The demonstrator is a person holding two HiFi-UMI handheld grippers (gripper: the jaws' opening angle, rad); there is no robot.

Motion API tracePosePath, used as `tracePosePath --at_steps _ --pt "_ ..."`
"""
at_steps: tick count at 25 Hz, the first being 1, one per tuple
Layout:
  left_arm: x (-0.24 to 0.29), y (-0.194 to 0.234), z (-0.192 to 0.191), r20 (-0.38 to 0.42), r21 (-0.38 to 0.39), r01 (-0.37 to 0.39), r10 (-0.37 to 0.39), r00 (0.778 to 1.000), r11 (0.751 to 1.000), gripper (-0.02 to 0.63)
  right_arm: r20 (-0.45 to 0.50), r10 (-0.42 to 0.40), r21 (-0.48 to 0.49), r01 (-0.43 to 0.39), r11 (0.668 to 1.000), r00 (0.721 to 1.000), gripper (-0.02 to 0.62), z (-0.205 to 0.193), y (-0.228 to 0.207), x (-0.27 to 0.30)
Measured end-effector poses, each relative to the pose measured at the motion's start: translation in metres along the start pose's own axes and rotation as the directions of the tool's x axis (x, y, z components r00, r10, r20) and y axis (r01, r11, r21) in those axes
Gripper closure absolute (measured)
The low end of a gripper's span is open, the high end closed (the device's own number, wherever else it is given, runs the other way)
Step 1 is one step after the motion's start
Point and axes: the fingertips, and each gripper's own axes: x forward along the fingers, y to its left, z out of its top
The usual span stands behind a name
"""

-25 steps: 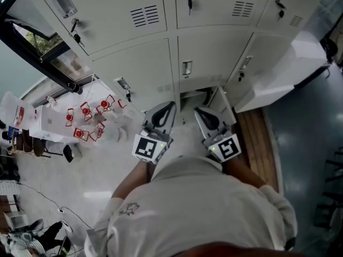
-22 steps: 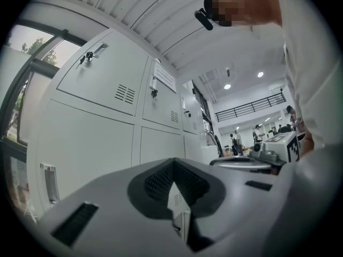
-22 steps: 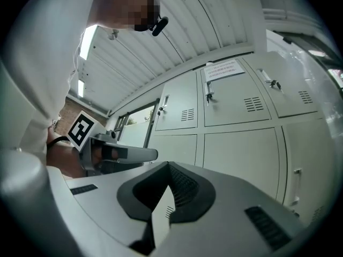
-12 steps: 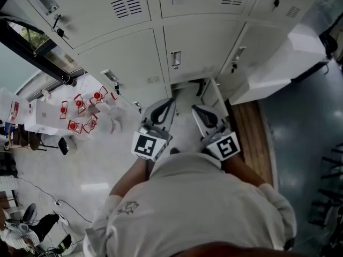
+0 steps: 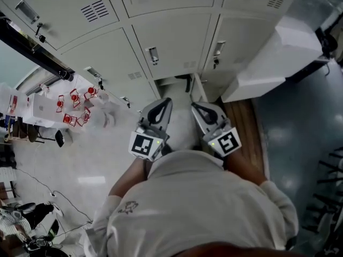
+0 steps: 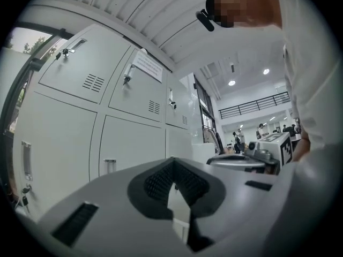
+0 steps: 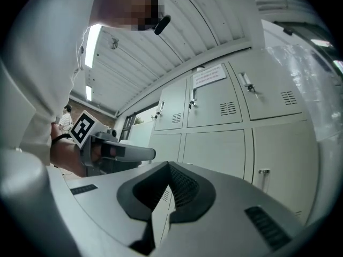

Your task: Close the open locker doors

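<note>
A wall of pale grey lockers [image 5: 161, 42] fills the top of the head view. One bottom-row locker stands ajar: a dark gap [image 5: 184, 82] shows, and its narrow door [image 5: 199, 92] sticks out towards me. My left gripper [image 5: 165, 101] and right gripper [image 5: 197, 107] are held side by side just short of that gap, both shut and empty. The right one's tip is near the door's edge; I cannot tell whether it touches. In the left gripper view the left gripper's [image 6: 172, 162] jaws meet in front of closed locker doors [image 6: 126, 143]. The right gripper view shows the right gripper [image 7: 169, 167] the same way.
A big white plastic-wrapped block [image 5: 278, 58] stands against the lockers at the right, beside a strip of wooden floor [image 5: 249, 127]. At the left are a dark window frame [image 5: 32, 44] and a white table with small red items [image 5: 75, 108]. People stand far off in the hall [image 6: 236, 141].
The lockers have slid up and to the left in the head view. The ajar door, earlier beside the right gripper, now lies just ahead of its tip. Both grippers stay shut.
</note>
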Motion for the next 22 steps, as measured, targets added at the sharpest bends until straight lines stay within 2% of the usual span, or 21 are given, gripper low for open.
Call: tracePosePath --at_steps 6,12,17,22 --pt "0.017 -0.037 -0.004 -0.017 0.015 -0.041 0.042 0.999 0.999 0.607 0.011 0.056 0.016 -0.056 0.998 0.998 0.597 -0.009 -0.027 -0.04" --pt "0.031 -0.058 -0.012 -0.027 0.035 -0.081 0.082 0.996 0.996 0.607 -0.052 0.111 0.002 -0.111 0.994 0.992 0.595 -0.042 -0.048 -0.07" --pt "0.041 -0.068 -0.032 -0.052 0.03 -0.084 0.085 0.995 0.996 0.607 -0.098 0.111 0.048 -0.106 0.993 0.989 0.595 -0.065 -0.061 -0.086" --pt "0.049 -0.077 -0.063 -0.095 0.019 -0.072 0.074 0.993 0.997 0.607 -0.179 0.102 0.079 -0.089 0.993 0.978 0.595 -0.106 -0.077 -0.103"
